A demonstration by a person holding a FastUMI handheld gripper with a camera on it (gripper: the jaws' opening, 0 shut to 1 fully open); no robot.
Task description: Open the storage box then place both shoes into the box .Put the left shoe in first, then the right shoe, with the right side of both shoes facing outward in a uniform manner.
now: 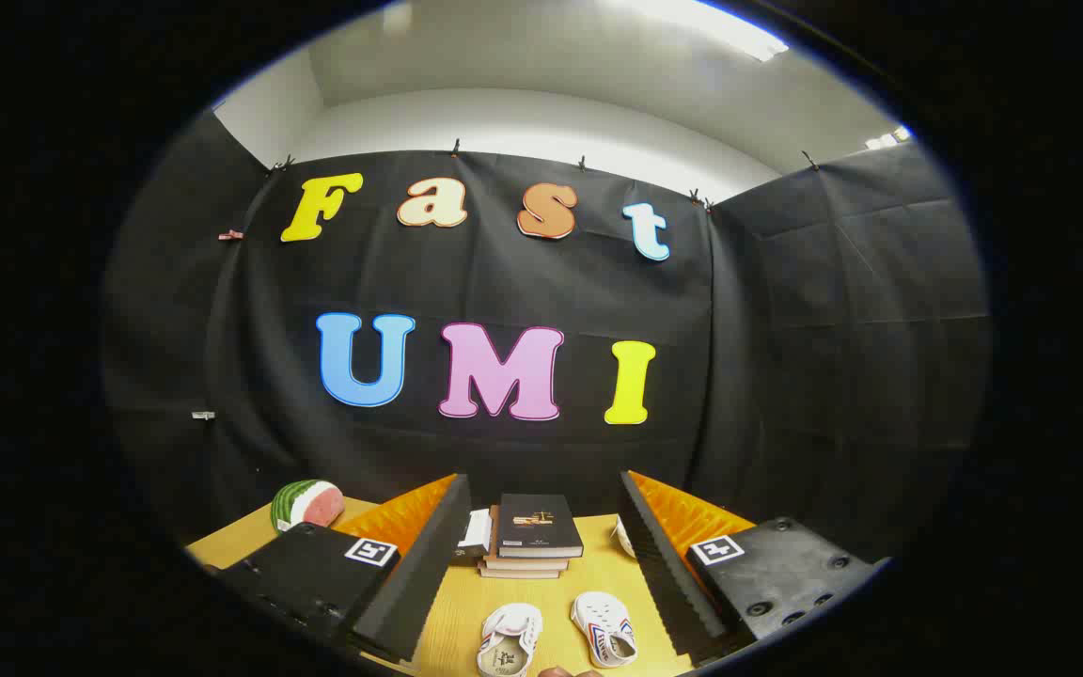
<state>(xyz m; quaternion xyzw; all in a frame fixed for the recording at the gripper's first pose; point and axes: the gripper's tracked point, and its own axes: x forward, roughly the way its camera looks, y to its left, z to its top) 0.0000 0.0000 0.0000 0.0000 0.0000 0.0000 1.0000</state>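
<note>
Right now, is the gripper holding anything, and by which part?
Nothing is held. The gripper has its fingers spread wide open above the wooden table, and the two white shoes lie untouched on it between them, in front of the stack of books.

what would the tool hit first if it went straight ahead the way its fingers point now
Likely the stack of books on the table, beyond the open tool. The two white shoes lie lower, between the fingers, so it may pass above them; depth is unclear.
</note>
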